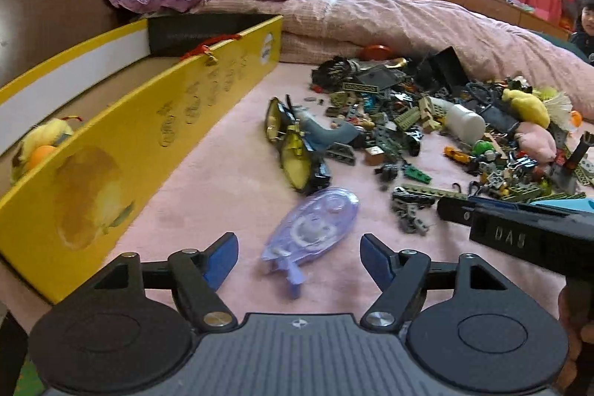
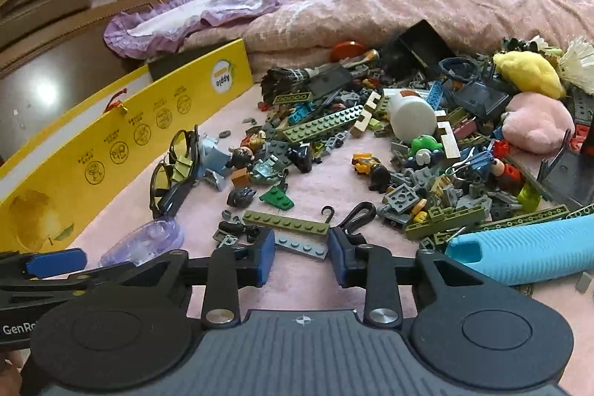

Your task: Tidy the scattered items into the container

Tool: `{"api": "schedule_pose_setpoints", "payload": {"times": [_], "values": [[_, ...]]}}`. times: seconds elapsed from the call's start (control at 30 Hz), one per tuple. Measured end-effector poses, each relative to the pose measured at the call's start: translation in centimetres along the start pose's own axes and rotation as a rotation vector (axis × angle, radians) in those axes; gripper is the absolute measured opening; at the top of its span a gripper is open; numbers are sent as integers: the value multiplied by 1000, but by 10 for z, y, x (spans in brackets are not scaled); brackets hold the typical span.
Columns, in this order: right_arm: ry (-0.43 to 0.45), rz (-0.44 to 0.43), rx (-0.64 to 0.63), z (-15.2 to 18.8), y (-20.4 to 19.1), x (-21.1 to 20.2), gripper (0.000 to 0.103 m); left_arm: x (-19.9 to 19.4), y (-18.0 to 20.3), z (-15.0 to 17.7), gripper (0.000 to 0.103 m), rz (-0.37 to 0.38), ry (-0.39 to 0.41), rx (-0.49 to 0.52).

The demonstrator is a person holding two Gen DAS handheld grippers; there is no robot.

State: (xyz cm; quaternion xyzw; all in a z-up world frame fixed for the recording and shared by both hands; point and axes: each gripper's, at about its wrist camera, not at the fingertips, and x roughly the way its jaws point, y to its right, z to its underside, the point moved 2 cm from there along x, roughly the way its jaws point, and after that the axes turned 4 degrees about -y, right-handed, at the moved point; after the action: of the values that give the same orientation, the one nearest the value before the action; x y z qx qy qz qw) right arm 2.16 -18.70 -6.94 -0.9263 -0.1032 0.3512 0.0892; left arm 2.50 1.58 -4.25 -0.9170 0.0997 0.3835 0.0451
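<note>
Our left gripper [image 1: 299,257] has two blue pads on black link arms; each arm pivots on a silver screw behind the jaws; behind those sit two round black discs flanking a ribbed grey plate with a small compass-like mark at its front edge; our right gripper [image 2: 301,257] is built the same, with blue pads, silver screws, black discs and grey ribbing; its black side carries raised letters "DAS"; white lettering "GenRo" marks the left one's body; skin shows at the frame edges.

The right gripper [image 2: 301,257] sits spread around a grey flat brick [image 2: 301,246], with an olive plate [image 2: 286,222] just beyond.
</note>
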Motion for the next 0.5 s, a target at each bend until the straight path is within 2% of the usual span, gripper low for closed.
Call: {"api": "schedule_pose_setpoints", "payload": {"times": [0.07,0.17,0.23,0.33,0.5], "values": [[-2,2,-32,1,0,-3,32,4,4,-2,84,-14,-9,-13],[-21,-18,-98,8,4,-12,32,12,5,-6,85,-14,-5,-13],[-44,-77,-158,13,6,-21,32,19,6,-8,85,-8,-13,6],[-45,-119,-262,20,4,-38,32,29,10,-5,85,17,-37,36],[-43,-91,-310,33,1,-52,40,29,15,1,83,1,-4,59]]}}
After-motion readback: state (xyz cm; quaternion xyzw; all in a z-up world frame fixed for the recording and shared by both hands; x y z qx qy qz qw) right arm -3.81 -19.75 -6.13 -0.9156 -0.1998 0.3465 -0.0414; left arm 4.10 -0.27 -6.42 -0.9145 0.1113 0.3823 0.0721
